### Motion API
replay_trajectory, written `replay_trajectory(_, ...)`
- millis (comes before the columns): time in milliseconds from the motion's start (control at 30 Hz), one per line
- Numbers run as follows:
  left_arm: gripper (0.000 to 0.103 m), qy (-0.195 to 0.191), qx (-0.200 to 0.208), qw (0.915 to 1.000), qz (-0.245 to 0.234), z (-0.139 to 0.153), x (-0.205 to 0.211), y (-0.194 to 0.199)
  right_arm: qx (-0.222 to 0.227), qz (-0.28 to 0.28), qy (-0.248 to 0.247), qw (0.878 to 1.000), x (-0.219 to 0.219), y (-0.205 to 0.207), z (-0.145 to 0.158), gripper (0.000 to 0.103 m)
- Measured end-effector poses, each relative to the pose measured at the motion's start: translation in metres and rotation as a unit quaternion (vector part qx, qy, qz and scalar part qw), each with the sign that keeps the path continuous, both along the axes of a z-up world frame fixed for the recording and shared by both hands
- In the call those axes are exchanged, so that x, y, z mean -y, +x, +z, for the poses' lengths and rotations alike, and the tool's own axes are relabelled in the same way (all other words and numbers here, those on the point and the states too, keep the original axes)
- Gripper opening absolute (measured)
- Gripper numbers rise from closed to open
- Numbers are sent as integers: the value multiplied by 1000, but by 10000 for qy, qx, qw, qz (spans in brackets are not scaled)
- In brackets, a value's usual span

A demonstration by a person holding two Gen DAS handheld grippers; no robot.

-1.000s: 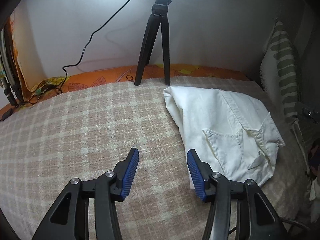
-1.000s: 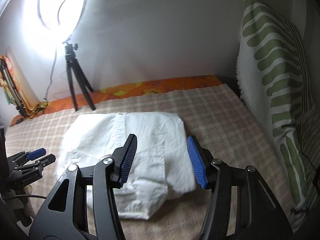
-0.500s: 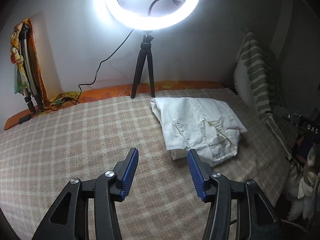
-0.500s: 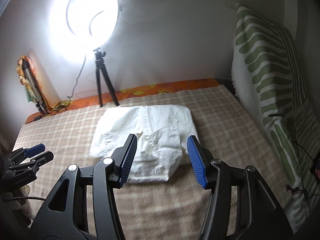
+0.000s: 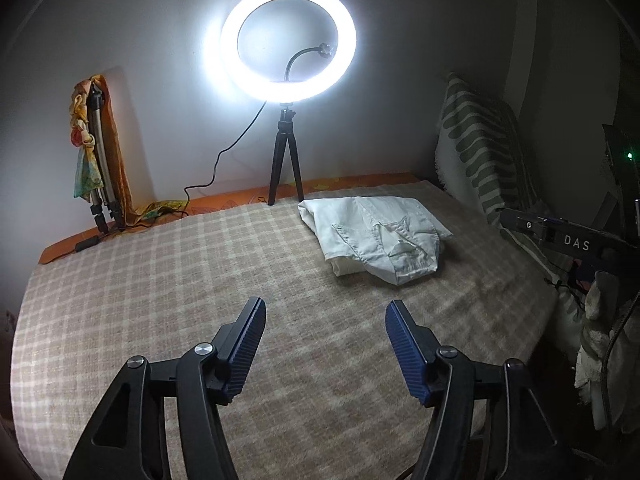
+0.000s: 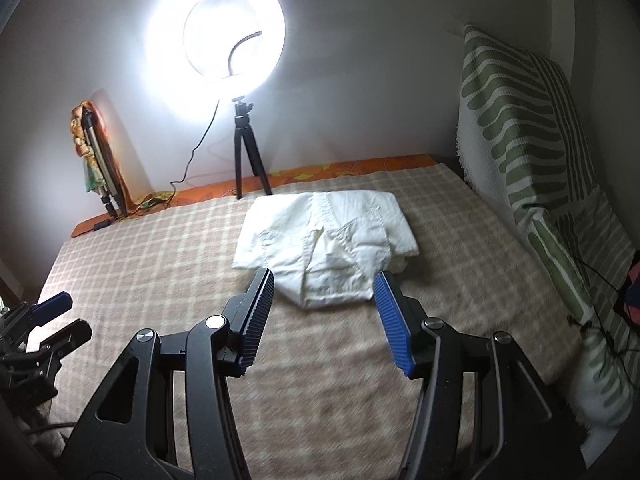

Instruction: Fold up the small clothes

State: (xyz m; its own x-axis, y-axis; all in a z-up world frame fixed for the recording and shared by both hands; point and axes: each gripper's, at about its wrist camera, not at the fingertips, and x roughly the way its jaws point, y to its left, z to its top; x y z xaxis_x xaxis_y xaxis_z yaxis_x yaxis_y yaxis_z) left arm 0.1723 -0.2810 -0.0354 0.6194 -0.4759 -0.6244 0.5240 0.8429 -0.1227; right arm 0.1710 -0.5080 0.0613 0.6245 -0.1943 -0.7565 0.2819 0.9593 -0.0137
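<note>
1. While both our grippers hang above the bed [image 5: 160, 280], the folded shorts [image 6: 324, 240] lie near the tripod [image 6: 248, 152].
2. We see left gripper [image 5: 324, 344] jaws spread, empty.
3. Right gripper [image 6: 326, 316] jaws likewise spread, empty.

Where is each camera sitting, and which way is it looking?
Left wrist: sits on the left gripper, looking forward over the checked blanket toward the ring light; its own two open fingers show, and the right gripper's body at the right edge.
Right wrist: sits on the right gripper, looking straight at the folded white garment; its own open fingers show, and the left gripper at the left edge.
Both see the garment, blanket, ring light, tripod and green striped pillow.
</note>
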Motion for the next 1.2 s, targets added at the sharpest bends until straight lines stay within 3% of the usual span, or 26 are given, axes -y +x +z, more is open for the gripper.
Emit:
replay_trajectory(133,73,-98,23,9999,-43,0,-20,-20,35,52,-161,9999,-28,-17,0,55)
replay_trajectory(200,76,-87,105,9999,-62,1,-28,-30,80,56,-146,9998,-38,-26,0,70)
replay_trajectory(233,79,-80,146,9998,-83,2,-32,-35,133,46,-123,9998,-42,-31,1,86)
replay_trajectory(267,80,-88,180,9997,-114,2,-35,-39,232,34,-100,9997,-46,-37,1,93)
replay_trajectory(400,90,-156,294,9992,-241,1,-47,-57,388,26,-254,9989,-66,-53,1,94)
replay_trajectory(467,93,-149,383,9986,-335,0,-50,-65,425,47,-245,9988,-72,-57,-1,103)
replay_trajectory(533,103,-227,478,9978,-396,-1,-53,-72,473,14,-253,9986,-76,-61,-4,103)
replay_trajectory(1200,102,91,589,9982,-113,-5,-60,-87,338,-393,29,9986,-60,-56,-25,103)
